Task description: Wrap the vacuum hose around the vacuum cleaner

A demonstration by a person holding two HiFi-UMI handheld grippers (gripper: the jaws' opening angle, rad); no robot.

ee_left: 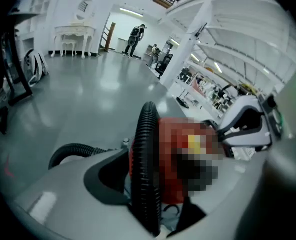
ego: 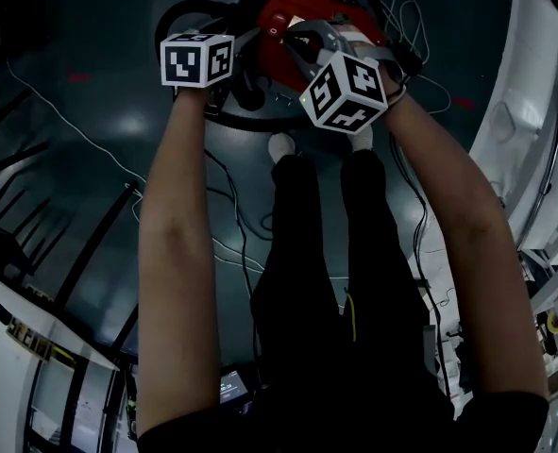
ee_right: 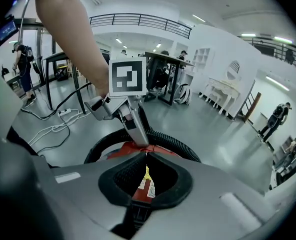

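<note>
Spanning every view, one glossy grey floor (ego: 80, 111) takes up most of the hall. One person stands on it, seen from above: two bare forearms, left (ego: 179, 253) and right (ego: 458, 215), reach forward and down, and two legs (ego: 326, 281) in black trousers end in two pale shoes (ego: 280, 145). One vacuum cleaner (ego: 283, 22), red-bodied, sits on the floor just beyond the shoes, under both grippers. One vacuum hose (ee_left: 146, 164), black and corrugated, curves round that red body. In the right gripper view it arcs close behind the body from left to right. In the left gripper view it stands up in a steep loop in front of the body, and a second stretch lies on the floor to the left. Left gripper (ee_left: 155, 199): the hose runs straight down between its two jaws, and they are clamped on it. Right gripper (ee_right: 146, 156): two jaws pressed together at the tips, directly above the red body. A thin red strip shows in the slit below the tips, but I cannot tell whether it is pinched. Two marker cubes, one per gripper, left (ego: 196, 59) and right (ego: 345, 88). Thin cables (ego: 71, 119) trail over the floor, several of them, with the exact count unclear. One small white-and-yellow label (ee_right: 149, 186) sits on the red strip.
</note>
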